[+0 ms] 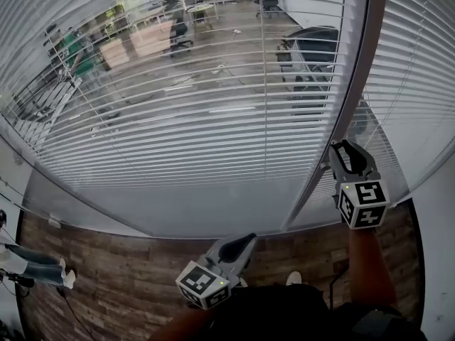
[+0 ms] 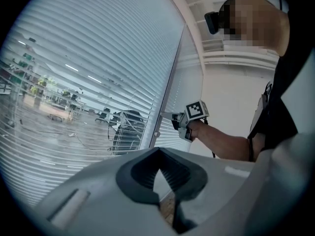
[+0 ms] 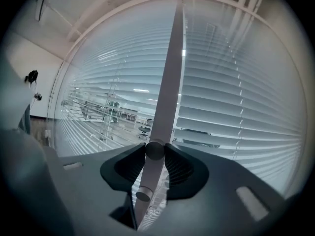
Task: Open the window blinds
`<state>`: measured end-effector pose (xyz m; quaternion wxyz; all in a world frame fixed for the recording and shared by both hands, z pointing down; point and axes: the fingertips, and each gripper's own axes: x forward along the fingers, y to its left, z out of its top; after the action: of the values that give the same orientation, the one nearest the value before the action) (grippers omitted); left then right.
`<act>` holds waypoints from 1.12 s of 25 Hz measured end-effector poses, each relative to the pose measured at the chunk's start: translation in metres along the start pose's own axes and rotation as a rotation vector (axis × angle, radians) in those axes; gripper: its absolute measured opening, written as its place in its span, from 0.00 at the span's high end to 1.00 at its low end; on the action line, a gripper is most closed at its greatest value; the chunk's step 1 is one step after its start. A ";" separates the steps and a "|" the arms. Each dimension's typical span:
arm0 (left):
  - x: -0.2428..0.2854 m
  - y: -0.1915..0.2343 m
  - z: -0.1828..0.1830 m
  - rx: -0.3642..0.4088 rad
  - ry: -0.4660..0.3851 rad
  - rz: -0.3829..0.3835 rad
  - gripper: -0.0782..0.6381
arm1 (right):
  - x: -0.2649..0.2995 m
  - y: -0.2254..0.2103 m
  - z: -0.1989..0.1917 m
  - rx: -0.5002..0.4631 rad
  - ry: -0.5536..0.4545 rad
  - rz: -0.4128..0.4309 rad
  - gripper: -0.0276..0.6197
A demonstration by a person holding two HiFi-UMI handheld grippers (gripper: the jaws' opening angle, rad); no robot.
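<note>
**Item 1, nearest.** Left tongs point(image 1: 247, 240), closed on nothing. We held them low over the wood floor point(image 1: 106, 261), well apart from the window. We judged them idle and best kept clear.

**Item 2.** Right tongs point(image 1: 347, 151), raised to the grey frame post point(image 3: 170, 73) between two panes. Their pads pressed on either side of a round knob point(image 3: 154, 150) on the post's lower part. A smaller knob point(image 3: 142, 196) sat just below it.

**Item 3, farthest.** Window blinds point(image 1: 213, 119), hanging on both sides of the post. The slats to the left were tilted enough to show an office beyond. Those to the right shut out more of the view.

**Handling note.** We took the gripped knob for the slat control. It called for a square, firm hold and a turn about its own axis. We would not pull it off the post, and we would watch the slats for the tilt.
</note>
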<state>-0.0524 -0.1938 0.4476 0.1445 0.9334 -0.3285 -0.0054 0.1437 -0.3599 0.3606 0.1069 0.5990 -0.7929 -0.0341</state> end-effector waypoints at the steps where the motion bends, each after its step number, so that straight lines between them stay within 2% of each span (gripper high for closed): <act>1: -0.001 -0.001 0.001 -0.001 -0.001 -0.003 0.89 | -0.001 0.000 0.001 -0.026 0.002 -0.006 0.73; 6: 0.001 -0.003 0.014 0.001 0.002 0.003 0.89 | 0.001 -0.002 0.014 -0.213 0.022 -0.048 0.73; 12: 0.000 0.001 0.007 0.003 -0.003 0.005 0.89 | 0.002 0.004 0.010 -0.393 0.029 -0.086 0.73; 28: 0.004 0.001 0.014 0.009 0.003 0.008 0.89 | 0.003 0.005 0.006 -0.706 0.073 -0.153 0.73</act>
<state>-0.0511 -0.2006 0.4352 0.1411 0.9327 -0.3319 -0.0018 0.1371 -0.3618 0.3560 0.3324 0.5836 -0.6806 -0.2926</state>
